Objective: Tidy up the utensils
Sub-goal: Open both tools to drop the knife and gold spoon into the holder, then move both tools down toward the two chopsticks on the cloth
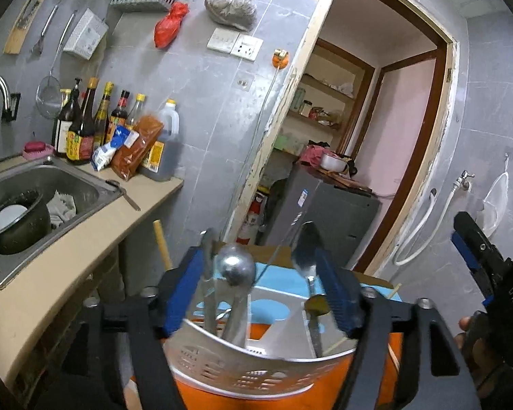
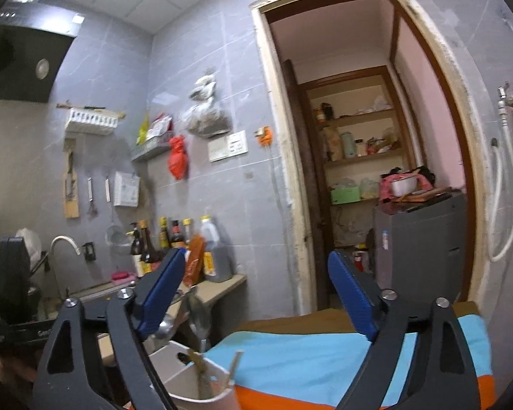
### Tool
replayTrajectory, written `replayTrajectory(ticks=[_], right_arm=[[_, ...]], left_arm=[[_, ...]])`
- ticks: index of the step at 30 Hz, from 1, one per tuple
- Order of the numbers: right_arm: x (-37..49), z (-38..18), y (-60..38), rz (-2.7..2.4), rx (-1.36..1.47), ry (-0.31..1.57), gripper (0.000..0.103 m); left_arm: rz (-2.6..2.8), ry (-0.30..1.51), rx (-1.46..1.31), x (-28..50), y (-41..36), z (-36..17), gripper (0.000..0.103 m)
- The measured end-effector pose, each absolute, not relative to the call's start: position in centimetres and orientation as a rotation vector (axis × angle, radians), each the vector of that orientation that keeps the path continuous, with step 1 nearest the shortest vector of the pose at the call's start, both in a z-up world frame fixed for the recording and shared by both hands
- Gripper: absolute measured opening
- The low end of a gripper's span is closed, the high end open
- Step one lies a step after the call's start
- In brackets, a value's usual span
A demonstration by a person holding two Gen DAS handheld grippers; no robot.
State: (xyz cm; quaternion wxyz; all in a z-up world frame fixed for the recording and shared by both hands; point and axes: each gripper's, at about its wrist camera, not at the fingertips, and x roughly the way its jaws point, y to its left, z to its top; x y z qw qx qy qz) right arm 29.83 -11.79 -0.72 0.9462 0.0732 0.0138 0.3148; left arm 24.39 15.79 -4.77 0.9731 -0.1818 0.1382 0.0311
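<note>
Grey-tiled kitchen, doorway ahead. Your left gripper [image 1: 260, 290] is spread wide around the utensil holder [image 1: 256, 365], with the ladle [image 1: 237, 266] and spoon [image 1: 306, 253] standing upright between its fingers. The right gripper [image 2: 256, 294] is wide and empty, holder down to its left, so left's nearer.

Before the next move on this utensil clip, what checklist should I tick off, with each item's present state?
1. Left gripper fingers straddle the utensil holder: ok.
2. Fingers actually clamping the holder: cannot tell.
3. Ladle and spoon stand inside the holder: ok.
4. Right gripper open and holding nothing: ok.
5. Holder rests on the blue and orange box: cannot tell.
</note>
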Motion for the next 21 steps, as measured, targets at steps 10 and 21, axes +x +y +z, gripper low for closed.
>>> replayTrajectory(ticks=[10, 21], right_arm=[[29.9, 0.1, -18.2, 0.465, 0.119, 0.058, 0.103], [30.1, -2.7, -25.5, 0.319, 0.064, 0.173, 0.103]], left_arm=[[0.076, 0.208, -0.27, 25.1, 9.4, -2.0, 0.096], [-0.088, 0.271, -0.205, 27.2, 0.9, -3.3, 0.098]])
